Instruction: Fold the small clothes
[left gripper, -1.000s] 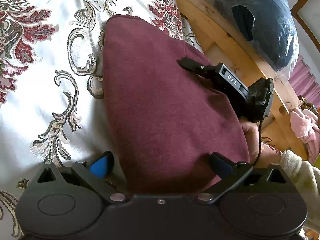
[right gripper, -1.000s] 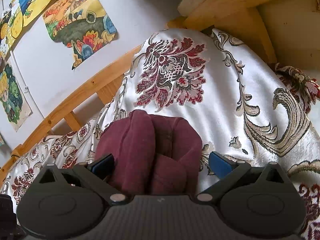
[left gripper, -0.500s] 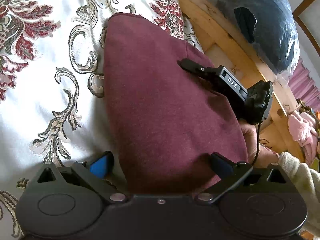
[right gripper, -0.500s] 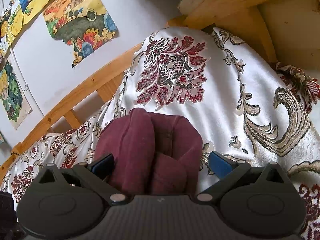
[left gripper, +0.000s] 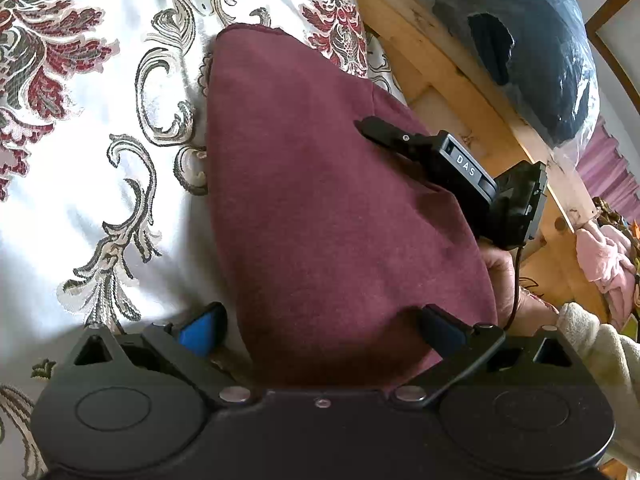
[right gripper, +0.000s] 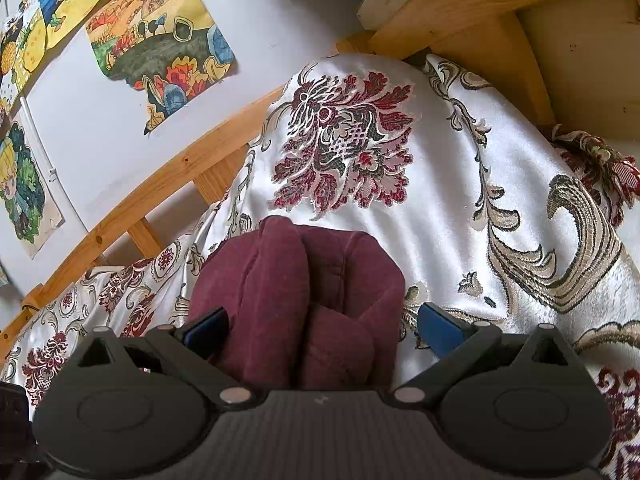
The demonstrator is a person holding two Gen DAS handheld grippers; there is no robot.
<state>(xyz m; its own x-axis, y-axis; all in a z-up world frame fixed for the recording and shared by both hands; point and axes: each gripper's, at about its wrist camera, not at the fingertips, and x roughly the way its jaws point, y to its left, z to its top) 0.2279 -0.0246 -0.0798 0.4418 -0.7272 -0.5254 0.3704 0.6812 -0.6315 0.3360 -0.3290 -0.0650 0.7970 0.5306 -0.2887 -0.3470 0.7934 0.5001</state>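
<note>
A folded maroon garment (left gripper: 320,208) lies on the white floral bedspread (left gripper: 80,160). My left gripper (left gripper: 320,332) is open, its blue-padded fingers (left gripper: 200,330) straddling the garment's near end. My right gripper shows in the left wrist view as a black finger (left gripper: 384,132) resting on the garment's right side. In the right wrist view the right gripper (right gripper: 320,330) is open, its fingers either side of the bunched maroon garment (right gripper: 304,300).
A wooden bed frame (left gripper: 472,92) runs along the right of the bedspread. A dark bundle in clear plastic (left gripper: 532,48) lies beyond it. Pink cloth (left gripper: 604,256) sits at far right. A wall with colourful pictures (right gripper: 160,40) and a wooden rail (right gripper: 160,196) stand behind.
The left wrist view has drifted slightly, the garment sitting a little lower in frame. Both grippers stay open around the garment.
</note>
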